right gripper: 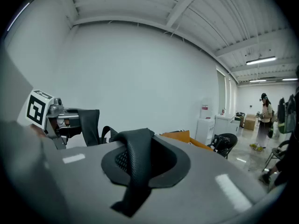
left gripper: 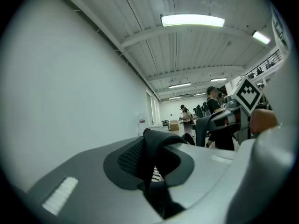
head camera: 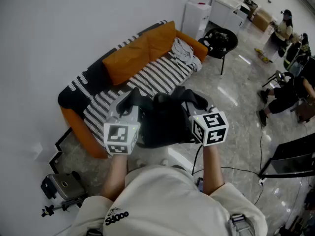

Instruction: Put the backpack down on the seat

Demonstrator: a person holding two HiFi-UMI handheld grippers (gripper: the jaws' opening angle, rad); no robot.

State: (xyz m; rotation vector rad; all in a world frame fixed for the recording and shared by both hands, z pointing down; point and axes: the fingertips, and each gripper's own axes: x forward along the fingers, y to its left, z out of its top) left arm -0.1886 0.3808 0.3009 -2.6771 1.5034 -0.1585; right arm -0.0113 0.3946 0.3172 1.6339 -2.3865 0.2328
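A black backpack (head camera: 163, 121) hangs in the air between my two grippers, in front of the sofa. My left gripper (head camera: 129, 103) is shut on one black shoulder strap (left gripper: 158, 149). The other strap (right gripper: 136, 158) is pinched in my right gripper (head camera: 195, 103), which is shut too. Each strap runs across the closed jaws and droops over the front. Ahead lies the sofa seat (head camera: 158, 76), covered in black and white stripes, with orange cushions (head camera: 140, 50) along its back. The backpack's lower part is hidden behind the grippers and my arms.
A pile of light clothing (head camera: 185, 51) lies at the sofa's right end. Beyond it stand a white cabinet (head camera: 196, 14) and a black chair (head camera: 220, 41). People (head camera: 281, 29) are at the far right. A camera rig (head camera: 61, 187) and cables lie on the floor.
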